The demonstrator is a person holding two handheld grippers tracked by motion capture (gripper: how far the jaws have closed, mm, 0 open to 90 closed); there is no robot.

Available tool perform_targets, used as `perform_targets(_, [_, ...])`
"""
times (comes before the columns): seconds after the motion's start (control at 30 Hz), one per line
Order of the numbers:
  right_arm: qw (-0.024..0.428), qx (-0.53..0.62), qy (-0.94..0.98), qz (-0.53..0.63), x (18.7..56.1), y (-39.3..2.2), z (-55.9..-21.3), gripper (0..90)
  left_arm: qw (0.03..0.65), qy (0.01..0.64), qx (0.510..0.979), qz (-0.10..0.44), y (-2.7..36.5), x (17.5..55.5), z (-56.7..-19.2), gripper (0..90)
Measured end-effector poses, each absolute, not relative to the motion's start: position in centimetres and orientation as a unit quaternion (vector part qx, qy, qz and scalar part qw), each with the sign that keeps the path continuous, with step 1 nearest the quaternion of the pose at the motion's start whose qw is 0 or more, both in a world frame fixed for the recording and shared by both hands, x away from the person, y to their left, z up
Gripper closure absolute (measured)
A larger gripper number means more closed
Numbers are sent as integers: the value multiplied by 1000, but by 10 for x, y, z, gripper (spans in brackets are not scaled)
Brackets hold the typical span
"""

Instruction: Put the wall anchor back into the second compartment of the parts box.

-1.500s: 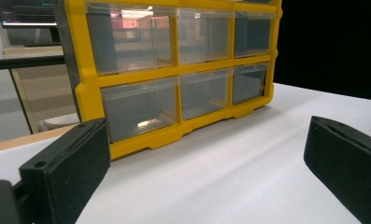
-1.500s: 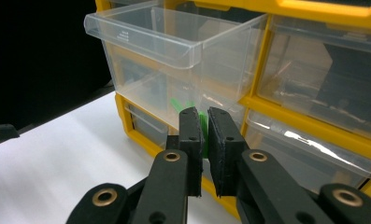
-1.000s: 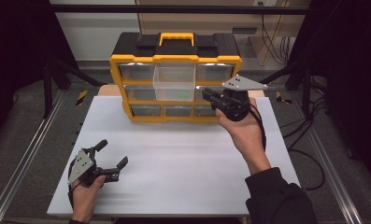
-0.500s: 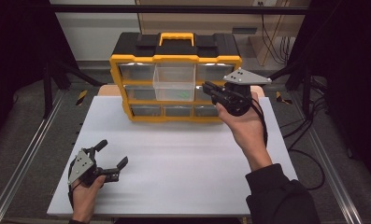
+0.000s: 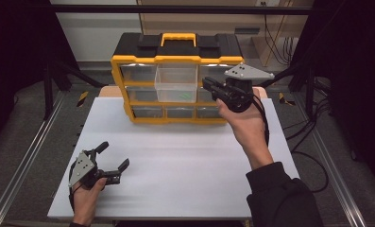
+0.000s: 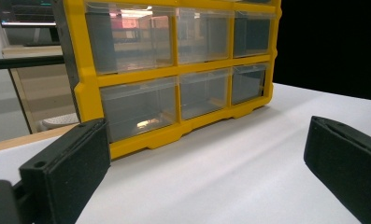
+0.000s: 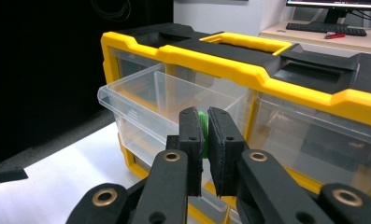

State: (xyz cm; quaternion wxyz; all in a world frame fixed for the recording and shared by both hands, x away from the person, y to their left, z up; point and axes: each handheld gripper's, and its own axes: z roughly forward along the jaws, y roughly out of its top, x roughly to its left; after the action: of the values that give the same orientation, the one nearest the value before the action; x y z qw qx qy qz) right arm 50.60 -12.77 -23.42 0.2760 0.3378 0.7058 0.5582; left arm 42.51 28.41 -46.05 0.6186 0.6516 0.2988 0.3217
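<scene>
Left gripper [image 5: 110, 166]: black, jaws spread wide, empty, resting on the white tabletop [image 5: 185, 161] well short of the yellow-framed drawer organizer [image 5: 178, 87].

Pulled-out clear plastic drawer [image 5: 175, 84]: organizer's middle column, projecting toward the person.

Right gripper [image 7: 204, 140]: nearer; jaws pinching a small green piece [image 7: 202, 122] just right of the drawer.

A white table [image 5: 185, 170] carries a yellow drawer organizer [image 5: 175, 116].

Green piece [image 7: 203, 122] mostly hidden between the right gripper [image 7: 205, 140] jaws; shape unreadable. Organizer [image 6: 174, 70] cut off at the frame's top edge in the left gripper view.
</scene>
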Motion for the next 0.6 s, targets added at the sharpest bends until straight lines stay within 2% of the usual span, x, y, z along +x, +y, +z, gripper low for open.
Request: perform_targets(0.6, [274, 335, 700, 568, 510, -117, -223, 844, 619, 299, 651, 322, 284, 425, -460, 3])
